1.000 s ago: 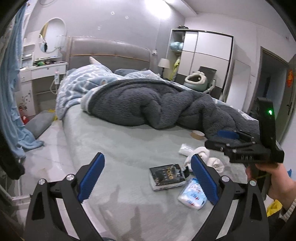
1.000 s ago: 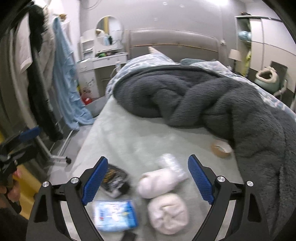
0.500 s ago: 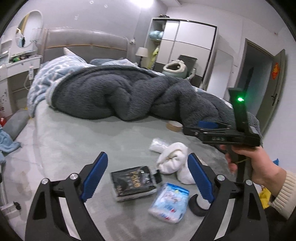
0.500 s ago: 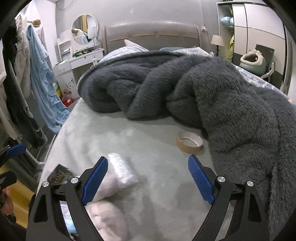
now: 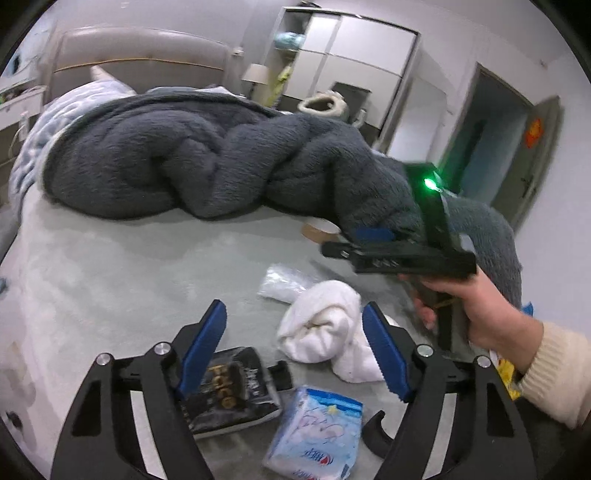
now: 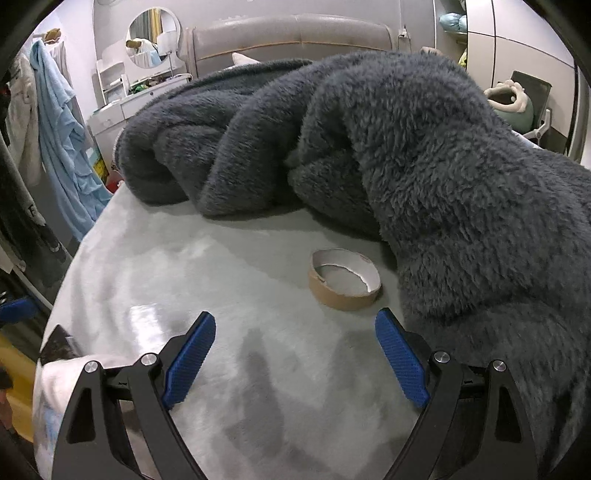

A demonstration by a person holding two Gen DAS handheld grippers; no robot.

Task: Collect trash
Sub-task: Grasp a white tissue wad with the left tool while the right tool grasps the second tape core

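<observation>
Down by the foot of the bed (image 6: 155,266), the left gripper (image 5: 293,350) has its blue fingers (image 5: 202,345) closing, with nothing pressed between them. Under them lie a black packet (image 5: 231,391), partly beneath the left finger, and a crumpled white cloth (image 5: 325,325) between the two. A blue and white tissue pack (image 5: 317,439) lies just beside the black packet, nearer the camera, and a clear plastic wrapper (image 5: 284,282) lies just beyond the cloth, touching it.

The right gripper (image 6: 295,350) has its fingers (image 6: 400,360) spread wide and holds nothing; only bare bed sheet shows between them. Just beyond them sits a brown cardboard tape ring (image 6: 345,278), flat on the bed with its hole facing up, close beside the heaped grey blanket (image 6: 424,155), though whether it touches it cannot be told. From the left wrist view, the right gripper hangs above the bed near the blanket, in the person's hand (image 5: 476,306) with a cream sleeve (image 5: 557,373), and a green light glows on it.

Beyond the bed's padded headboard (image 6: 291,35) stand a round mirror (image 6: 151,37) and a wardrobe (image 5: 354,66); a light blue garment (image 6: 62,133) hangs beside the bed.
</observation>
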